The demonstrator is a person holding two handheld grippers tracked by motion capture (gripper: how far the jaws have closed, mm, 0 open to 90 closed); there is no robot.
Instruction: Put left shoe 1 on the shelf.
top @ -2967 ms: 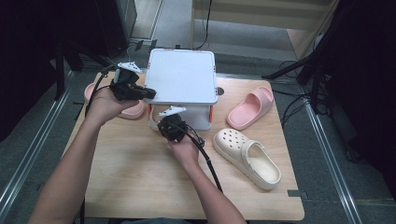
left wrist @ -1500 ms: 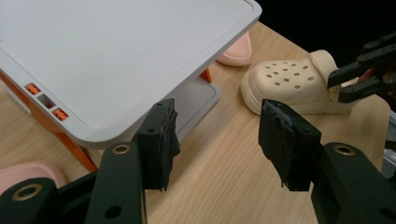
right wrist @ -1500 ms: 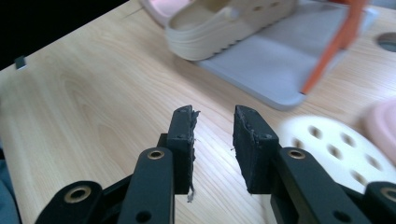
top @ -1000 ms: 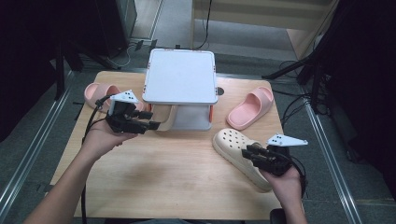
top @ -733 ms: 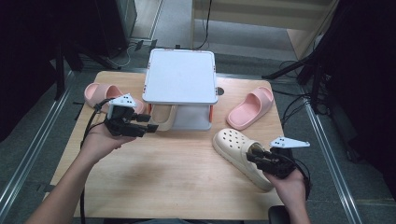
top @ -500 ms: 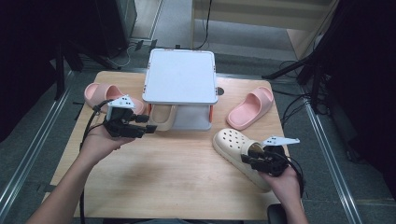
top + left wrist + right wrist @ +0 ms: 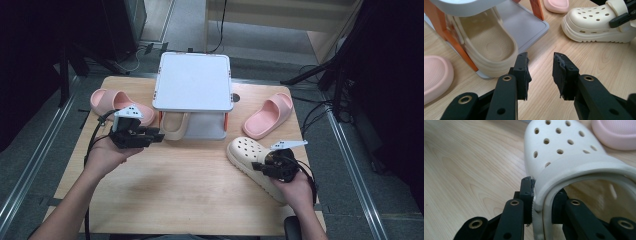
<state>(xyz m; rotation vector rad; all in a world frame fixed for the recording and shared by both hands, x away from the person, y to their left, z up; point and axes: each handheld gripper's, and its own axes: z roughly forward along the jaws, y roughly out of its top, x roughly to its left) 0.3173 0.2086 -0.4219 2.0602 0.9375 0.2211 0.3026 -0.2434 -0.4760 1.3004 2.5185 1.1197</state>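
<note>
The right gripper (image 7: 541,202), jaws just closing, is pinching the side wall and strap of the cream perforated foam clog (image 7: 250,162) lying on the wooden table (image 7: 175,200). The left gripper (image 7: 540,67) is hovering empty, half-closed. The thin-edged hold may be shallow; lifting could let the clog twist free.

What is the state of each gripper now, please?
Left gripper: open, nothing between its jaws, which have just been closing.
Right gripper: closed on the cream clog side wall.
</note>
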